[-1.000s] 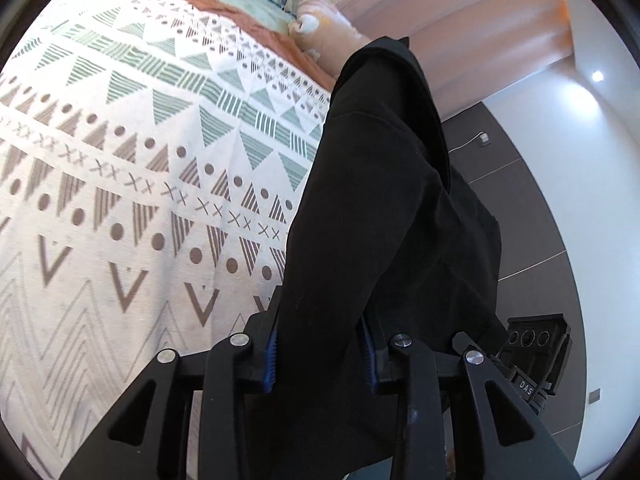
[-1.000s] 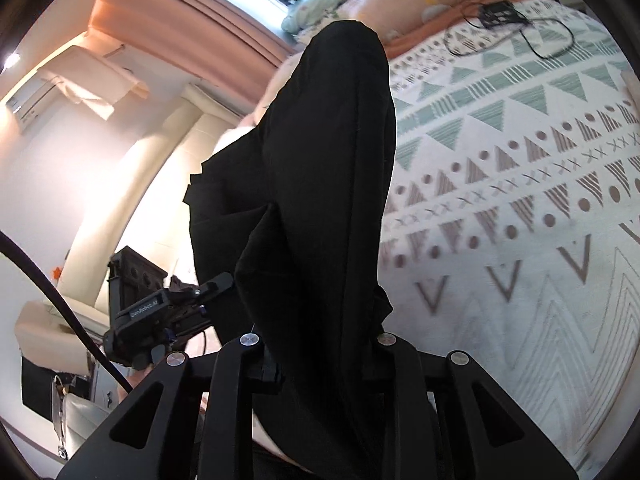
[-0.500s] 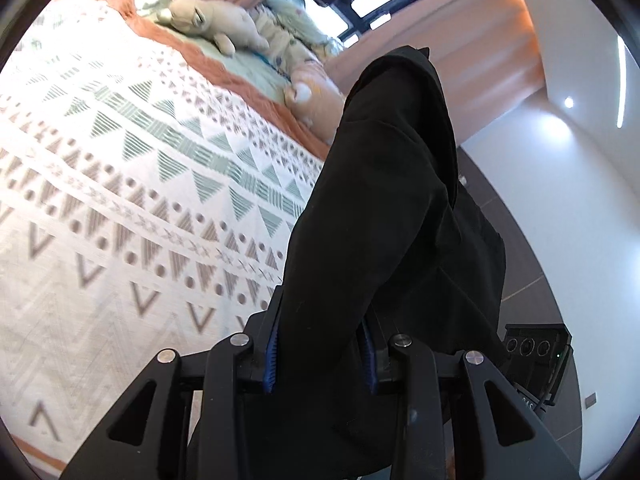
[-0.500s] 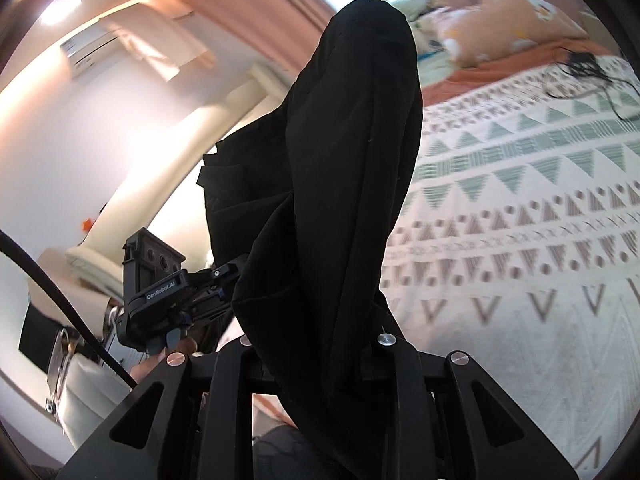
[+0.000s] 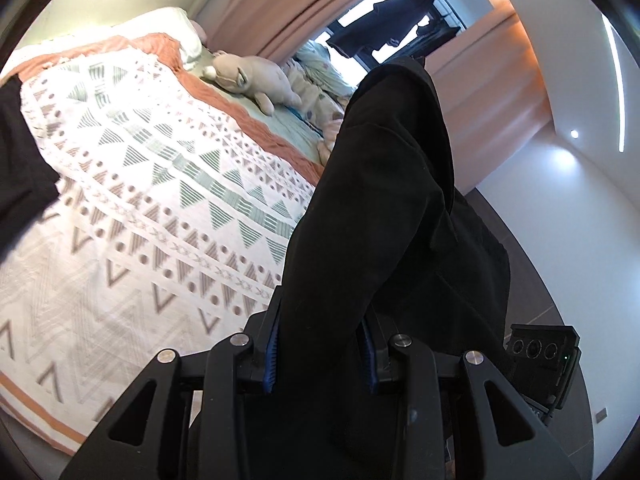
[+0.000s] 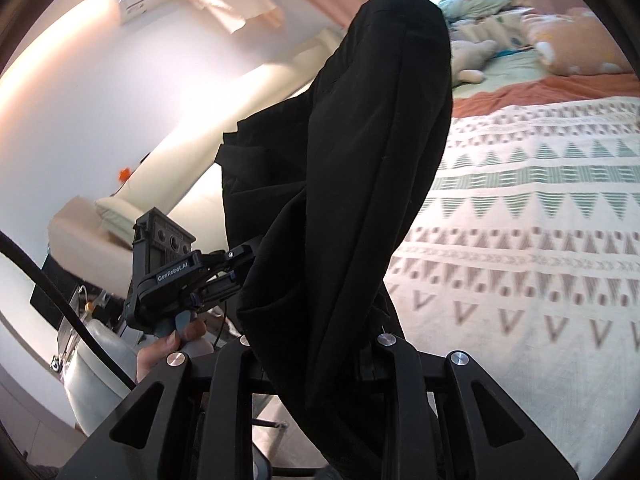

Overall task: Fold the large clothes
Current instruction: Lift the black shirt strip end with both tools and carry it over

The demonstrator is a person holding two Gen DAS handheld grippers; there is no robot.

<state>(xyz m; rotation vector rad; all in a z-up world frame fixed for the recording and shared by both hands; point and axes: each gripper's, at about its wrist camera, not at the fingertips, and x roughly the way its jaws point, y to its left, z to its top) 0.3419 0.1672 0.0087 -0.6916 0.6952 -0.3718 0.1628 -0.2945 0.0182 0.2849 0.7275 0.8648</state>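
Left gripper (image 5: 320,354): clamped on the black garment (image 5: 384,208), fingers tilted upward.
Right gripper (image 6: 316,354): pinching the same garment (image 6: 360,168), also tilted upward.
Garment: hangs between both, raised above the patterned bedspread (image 5: 152,200).
Beyond: plush toy (image 5: 250,76), curtain (image 5: 280,8).
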